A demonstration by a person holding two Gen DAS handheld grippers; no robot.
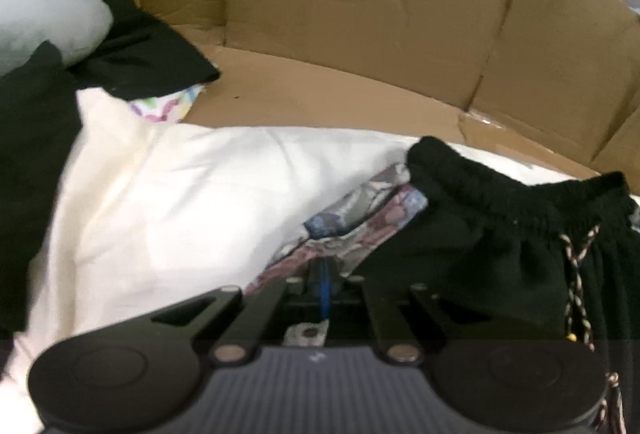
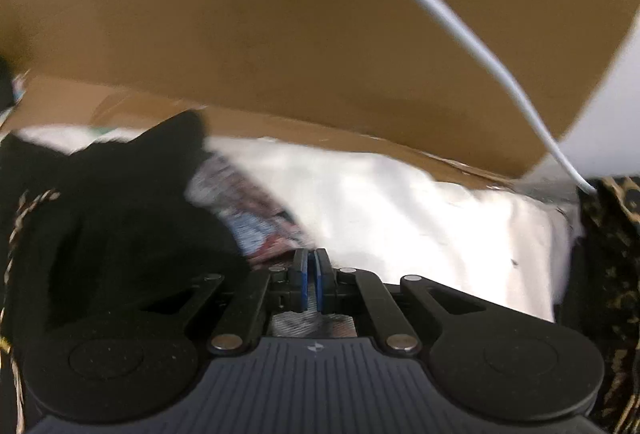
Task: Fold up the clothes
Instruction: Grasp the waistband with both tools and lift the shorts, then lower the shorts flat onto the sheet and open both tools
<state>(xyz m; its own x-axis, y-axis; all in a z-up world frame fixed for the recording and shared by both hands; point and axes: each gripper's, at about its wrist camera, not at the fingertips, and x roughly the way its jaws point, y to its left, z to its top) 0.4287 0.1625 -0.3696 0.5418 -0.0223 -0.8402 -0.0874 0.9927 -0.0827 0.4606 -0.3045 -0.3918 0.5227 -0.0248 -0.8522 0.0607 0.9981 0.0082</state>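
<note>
Against the cardboard box, both tongs, left and right, are sitting clenched over limp patterned cloth, best pinched along an edge.

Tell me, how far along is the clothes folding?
Early, it seems. Nothing looks neatly folded: a white garment, black drawstring shorts and a patterned cloth lie heaped in the cardboard box. In hand: the left gripper and right gripper are both closed at the patterned cloth's edge, apparently pinching it. The whole pile is left.
</note>
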